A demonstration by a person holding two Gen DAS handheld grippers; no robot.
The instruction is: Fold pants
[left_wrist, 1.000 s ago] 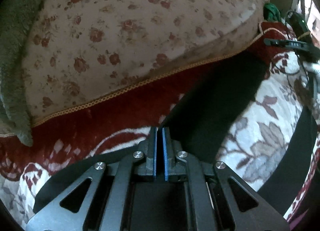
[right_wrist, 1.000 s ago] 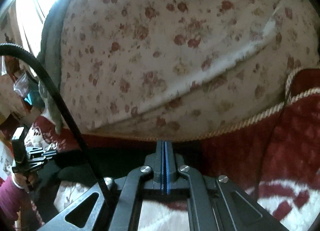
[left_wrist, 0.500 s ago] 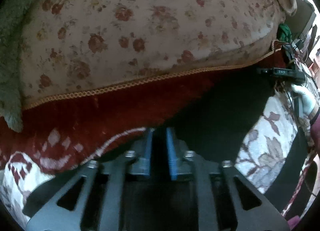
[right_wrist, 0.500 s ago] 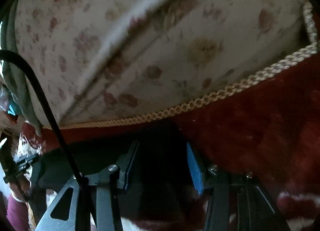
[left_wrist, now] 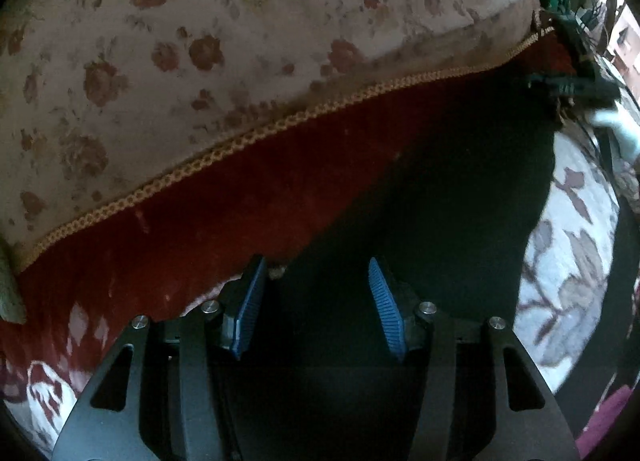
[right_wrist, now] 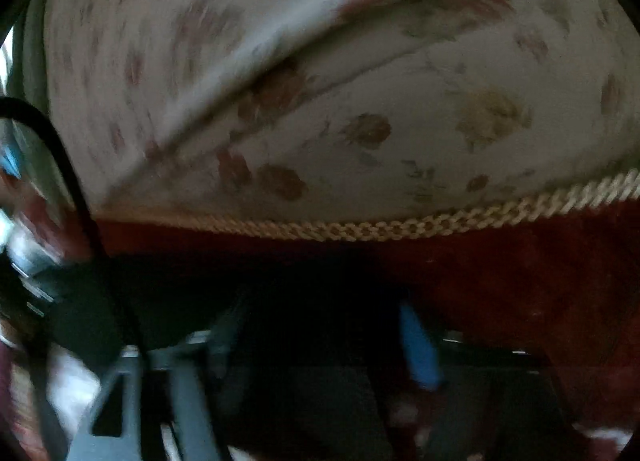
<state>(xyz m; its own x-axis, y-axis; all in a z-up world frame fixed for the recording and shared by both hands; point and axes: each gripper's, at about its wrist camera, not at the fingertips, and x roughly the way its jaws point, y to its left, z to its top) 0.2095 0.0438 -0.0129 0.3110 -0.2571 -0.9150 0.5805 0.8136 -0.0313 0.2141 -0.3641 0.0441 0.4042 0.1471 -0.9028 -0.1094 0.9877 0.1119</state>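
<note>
Your left gripper (left_wrist: 316,307) and right gripper (right_wrist: 320,341) both stood with jaws apart over the black pants (left_wrist: 440,213), which lay on the patterned blanket (left_wrist: 568,261) below the floral cushion (left_wrist: 240,41). The fold seemed just laid down; next you likely needed a fresh edge, with the cushion's braided trim (right_wrist: 360,231) crowding the far side.

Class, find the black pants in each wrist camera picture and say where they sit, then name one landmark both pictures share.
Left wrist: the black pants fill the lower centre and right, running to the open left gripper.
Right wrist: they lie as a dark band low in the picture, blurred.
Shared landmark: the braided gold trim under the floral cushion.
</note>
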